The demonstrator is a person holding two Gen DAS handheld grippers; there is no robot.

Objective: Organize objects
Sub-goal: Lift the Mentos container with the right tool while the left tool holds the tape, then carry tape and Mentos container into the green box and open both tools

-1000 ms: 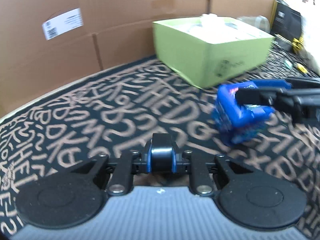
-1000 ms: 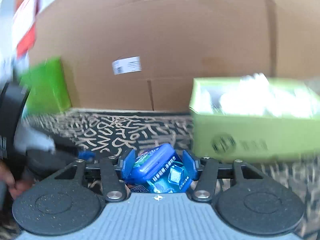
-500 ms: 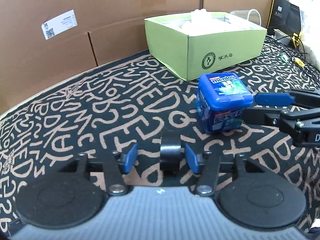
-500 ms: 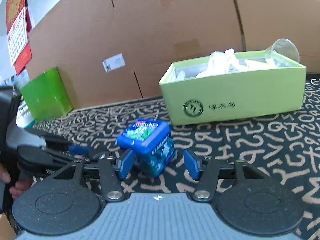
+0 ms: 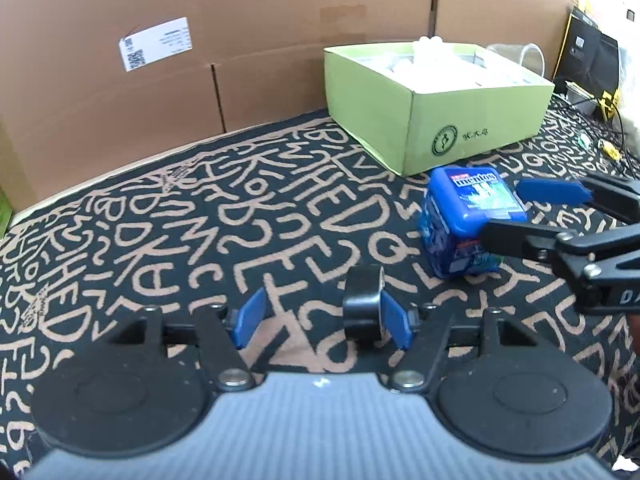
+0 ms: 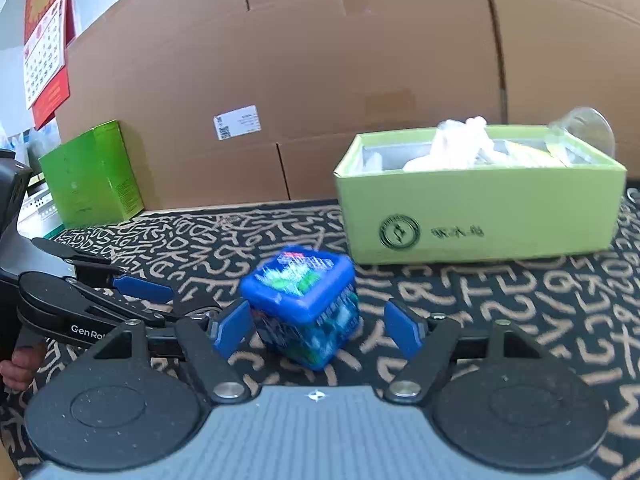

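Note:
A blue Mentos box (image 5: 468, 220) (image 6: 304, 300) stands on the lettered cloth (image 5: 200, 220). My right gripper (image 6: 318, 330) (image 5: 502, 214) straddles it, and its jaws are opening, with both blue pads clear of the box. My left gripper (image 5: 323, 320) (image 6: 160, 300) is opening too. A small black roll (image 5: 362, 304) stands on the cloth between its pads, close against the right one and free of the left. An open light-green box (image 5: 440, 120) (image 6: 480, 216) holding white plastic bags and a clear cup sits just behind the Mentos box.
A cardboard wall (image 5: 280, 20) closes off the back. A smaller bright-green box (image 6: 92, 176) stands at the far left. Cables and a black case (image 5: 592, 56) lie at the right edge. A person's hand (image 6: 16, 368) holds the left gripper.
The right gripper set the Mentos box down on the cloth and spread its jaws. The left gripper, earlier shut on the black roll, has let go and widened.

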